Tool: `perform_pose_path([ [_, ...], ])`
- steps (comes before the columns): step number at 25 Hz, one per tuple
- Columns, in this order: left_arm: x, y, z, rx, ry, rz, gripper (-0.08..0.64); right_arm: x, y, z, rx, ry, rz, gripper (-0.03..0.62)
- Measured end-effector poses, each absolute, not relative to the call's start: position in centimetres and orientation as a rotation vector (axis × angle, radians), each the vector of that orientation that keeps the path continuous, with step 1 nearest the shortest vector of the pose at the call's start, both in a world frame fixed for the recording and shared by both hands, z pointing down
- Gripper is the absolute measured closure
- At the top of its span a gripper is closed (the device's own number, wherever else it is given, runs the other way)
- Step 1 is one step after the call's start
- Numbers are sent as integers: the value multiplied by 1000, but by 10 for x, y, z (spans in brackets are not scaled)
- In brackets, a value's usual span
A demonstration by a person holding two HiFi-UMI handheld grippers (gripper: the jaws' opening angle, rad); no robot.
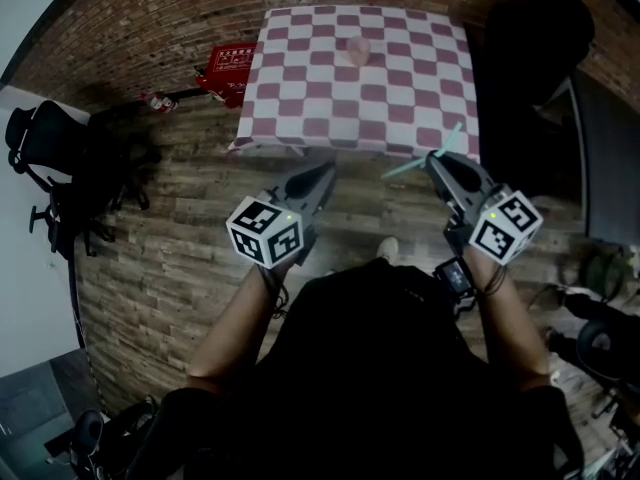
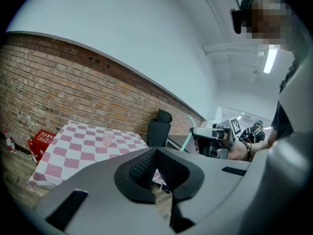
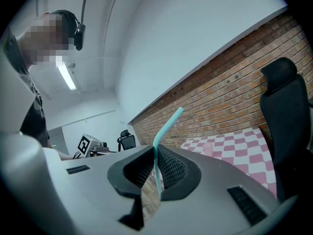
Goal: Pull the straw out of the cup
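Teal straw (image 3: 168, 126), one only and bent near its upper end, is sitting clamped between the narrowly parted jaws of the right gripper (image 3: 155, 150), its bent end rising above the pads and its lower length hanging beneath them. It is being held in the air off the near right corner of the table (image 1: 300, 93), well apart from the single pale pink cup (image 1: 356, 50), which is standing upright on the far half of the checked cloth, close to the middle. One table is showing, its near edge lying just ahead of both gripper tips in the head view, with cloth overhanging the left corner. Two grippers are being carried side by side, each bearing one marker cube. The left gripper (image 2: 157, 150) is holding nothing, its pad tips resting together. Wooden floor (image 1: 170, 238) is lying bare between the person and the table and is spreading out to the left. A brick wall (image 1: 150, 18) is closing off the far side. One red box (image 1: 232, 65) is sitting at the table's left, and two black chairs are bounding the space, one (image 1: 40, 138) at the far left and one (image 1: 535, 38) pressing close against the table's right side.
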State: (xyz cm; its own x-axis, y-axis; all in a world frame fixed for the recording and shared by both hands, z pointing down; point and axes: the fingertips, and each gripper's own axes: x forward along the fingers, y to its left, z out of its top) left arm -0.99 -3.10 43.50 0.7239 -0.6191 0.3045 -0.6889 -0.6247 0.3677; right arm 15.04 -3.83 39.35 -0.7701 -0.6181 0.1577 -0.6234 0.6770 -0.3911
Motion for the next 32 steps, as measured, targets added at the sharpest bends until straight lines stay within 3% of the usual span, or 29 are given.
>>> perform_pose_path([
  [18, -106, 66, 429, 2518, -891, 172, 548, 50, 70, 390, 1120, -2866, 713, 558],
  [32, -113, 139, 416, 2558, -786, 110, 548, 39, 149, 384, 1230, -2865, 721, 558],
])
